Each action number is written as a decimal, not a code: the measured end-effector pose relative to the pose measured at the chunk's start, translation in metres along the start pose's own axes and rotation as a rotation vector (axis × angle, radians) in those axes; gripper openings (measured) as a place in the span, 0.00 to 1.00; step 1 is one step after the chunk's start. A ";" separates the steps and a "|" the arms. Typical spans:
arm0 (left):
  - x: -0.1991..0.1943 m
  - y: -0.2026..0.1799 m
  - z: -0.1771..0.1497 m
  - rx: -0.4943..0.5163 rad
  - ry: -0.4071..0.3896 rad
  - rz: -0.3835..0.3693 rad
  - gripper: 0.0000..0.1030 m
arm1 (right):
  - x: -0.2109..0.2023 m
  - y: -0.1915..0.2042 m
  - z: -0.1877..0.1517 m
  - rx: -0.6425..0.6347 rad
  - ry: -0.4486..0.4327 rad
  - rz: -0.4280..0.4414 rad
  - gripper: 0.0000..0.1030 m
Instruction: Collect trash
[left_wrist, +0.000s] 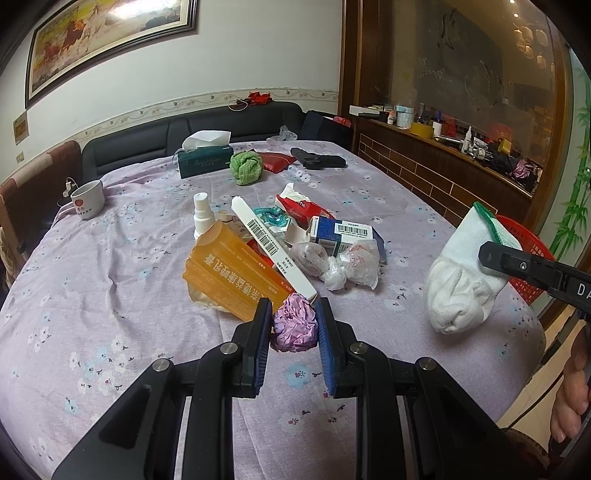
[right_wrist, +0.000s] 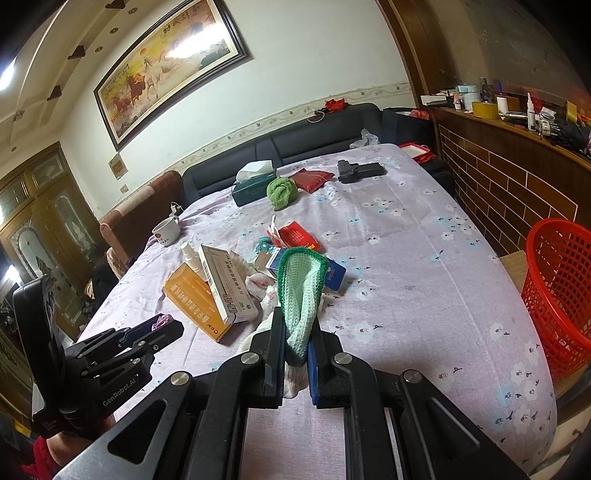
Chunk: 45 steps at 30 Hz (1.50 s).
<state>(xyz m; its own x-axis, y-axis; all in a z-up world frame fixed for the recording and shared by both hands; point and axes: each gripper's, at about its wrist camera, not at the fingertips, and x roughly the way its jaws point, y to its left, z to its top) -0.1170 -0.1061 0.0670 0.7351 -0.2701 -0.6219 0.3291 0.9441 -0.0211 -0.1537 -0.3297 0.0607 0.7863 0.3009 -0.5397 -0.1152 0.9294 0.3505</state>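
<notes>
Both hands loaded, nothing binned that I can see. My left gripper (left_wrist: 293, 325) has its fingers closed down on a crumpled purple wrapper (left_wrist: 295, 326), which fills the narrow gap between the pads; it sits low at the near edge of the pile, and I cannot tell whether it has cleared the cloth. My right gripper (right_wrist: 297, 343) is pinched tight on a white sock with a green cuff (right_wrist: 301, 295); the left view shows that sock (left_wrist: 461, 273) hanging free in the air, off to the right of the pile. The red mesh basket (right_wrist: 561, 291) stands beyond the right edge of the table (right_wrist: 424, 277), and what I can see of its inside looks empty, though the bottom is hidden. Still left on the flowered cloth, in a loose heap: an orange box (left_wrist: 232, 273), a long white box with a barcode (left_wrist: 271, 243), a blue and white carton (left_wrist: 343, 232), knotted white plastic bags (left_wrist: 351, 269), a torn red packet (left_wrist: 295, 203) and a small white spray bottle (left_wrist: 202, 216). I judge this an early stage: two pieces lifted or nearly so, the carry to the basket not yet made, most of the heap untouched. The mug (left_wrist: 88, 199), tissue box (left_wrist: 205, 160) and green cloth (left_wrist: 245, 166) farther back look like keepers, not trash.
</notes>
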 end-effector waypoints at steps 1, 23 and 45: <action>0.000 0.000 0.000 0.000 0.000 0.000 0.22 | 0.000 0.000 0.000 0.000 0.000 0.000 0.10; 0.003 -0.004 0.000 0.010 0.002 0.001 0.22 | -0.004 -0.008 0.000 0.020 -0.007 -0.001 0.10; 0.017 -0.131 0.075 0.161 0.033 -0.314 0.22 | -0.101 -0.138 0.027 0.218 -0.240 -0.221 0.10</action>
<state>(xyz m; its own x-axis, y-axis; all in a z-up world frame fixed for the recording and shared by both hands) -0.1026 -0.2483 0.1180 0.5644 -0.5336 -0.6298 0.6273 0.7732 -0.0930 -0.2012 -0.4945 0.0876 0.9005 0.0164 -0.4346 0.1836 0.8915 0.4141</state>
